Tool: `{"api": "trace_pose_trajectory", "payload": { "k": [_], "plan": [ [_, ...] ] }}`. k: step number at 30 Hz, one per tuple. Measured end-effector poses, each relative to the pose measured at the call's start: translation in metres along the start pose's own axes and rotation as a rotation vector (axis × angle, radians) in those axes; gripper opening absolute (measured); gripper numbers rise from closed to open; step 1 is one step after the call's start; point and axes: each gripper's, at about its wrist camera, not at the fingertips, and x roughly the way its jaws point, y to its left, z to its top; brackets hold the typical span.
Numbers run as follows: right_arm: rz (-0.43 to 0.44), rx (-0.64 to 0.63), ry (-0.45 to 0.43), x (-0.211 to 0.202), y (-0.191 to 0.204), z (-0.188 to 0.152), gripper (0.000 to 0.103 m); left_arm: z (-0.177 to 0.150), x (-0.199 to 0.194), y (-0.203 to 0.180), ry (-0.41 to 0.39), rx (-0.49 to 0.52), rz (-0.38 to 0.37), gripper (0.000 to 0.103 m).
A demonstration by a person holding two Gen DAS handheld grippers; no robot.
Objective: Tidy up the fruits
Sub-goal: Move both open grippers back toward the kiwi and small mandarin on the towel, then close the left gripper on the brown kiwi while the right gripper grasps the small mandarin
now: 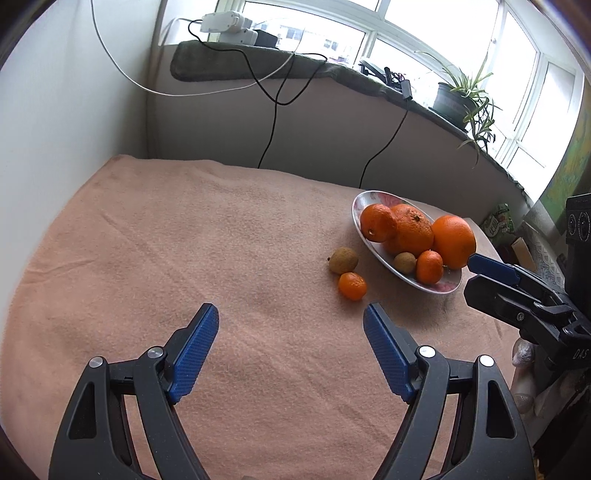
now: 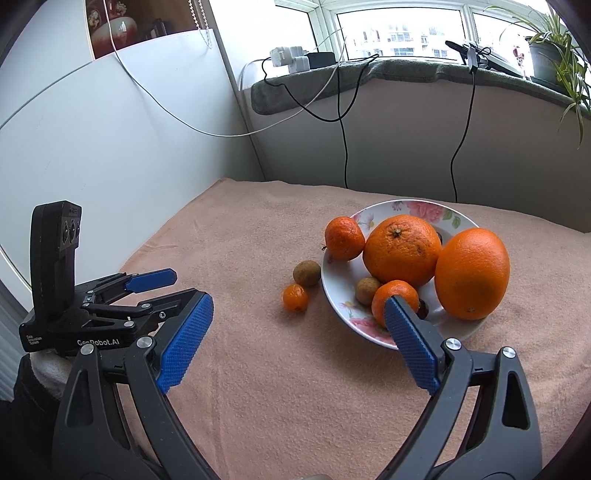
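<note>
A floral plate (image 2: 428, 212) (image 1: 360, 206) holds two big oranges (image 2: 402, 249) (image 2: 472, 273), a tangerine on its left rim (image 2: 343, 238), a small tangerine (image 2: 393, 295) and a brown longan (image 2: 367, 290). On the cloth left of the plate lie a brown longan (image 2: 306, 273) (image 1: 343, 260) and a small tangerine (image 2: 295, 297) (image 1: 352, 286). My left gripper (image 1: 291, 325) is open and empty, short of the loose fruit. My right gripper (image 2: 299, 319) is open and empty in front of the plate; it also shows in the left wrist view (image 1: 491, 267).
A peach cloth (image 1: 184, 240) covers the table. White walls stand left and behind. Cables (image 2: 345, 147) hang from a windowsill with a power strip (image 1: 229, 24) and potted plant (image 1: 458, 96). Packages (image 1: 498, 223) lie off the table's right edge.
</note>
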Motion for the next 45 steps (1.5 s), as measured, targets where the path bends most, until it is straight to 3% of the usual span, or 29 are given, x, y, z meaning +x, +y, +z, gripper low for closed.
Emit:
{"api": "trace_pose_trajectory", "payload": {
  "k": [10, 13, 16, 20, 22, 25, 27, 37, 45],
  "plan": [
    [0.031, -0.013, 0.047, 0.016, 0.019, -0.016, 0.096, 0.006, 0.009, 0.006, 0.015, -0.010, -0.053, 0.079],
    [0.036, -0.012, 0.062, 0.022, 0.023, -0.019, 0.094, 0.008, 0.013, 0.005, 0.020, -0.005, -0.075, 0.073],
    [0.020, -0.018, 0.078, 0.029, 0.026, -0.021, 0.082, 0.010, 0.017, 0.002, 0.028, 0.001, -0.096, 0.068],
    [-0.004, -0.015, 0.082, 0.038, 0.029, -0.020, 0.079, 0.015, 0.022, -0.001, 0.036, 0.016, -0.124, 0.063],
    [-0.014, -0.008, 0.084, 0.041, 0.029, -0.019, 0.068, 0.017, 0.025, -0.002, 0.042, 0.015, -0.145, 0.059],
    [-0.019, 0.001, 0.102, 0.049, 0.028, -0.017, 0.059, 0.021, 0.032, -0.002, 0.051, 0.006, -0.164, 0.050],
    [-0.032, 0.000, 0.111, 0.054, 0.027, -0.017, 0.056, 0.024, 0.035, -0.002, 0.054, 0.000, -0.184, 0.039],
    [-0.056, 0.031, 0.131, 0.072, 0.017, -0.012, 0.039, 0.039, 0.064, -0.012, 0.110, 0.038, -0.225, 0.038],
    [-0.062, 0.044, 0.144, 0.083, 0.015, -0.011, 0.033, 0.047, 0.085, -0.018, 0.156, 0.059, -0.252, 0.035]
  ]
}}
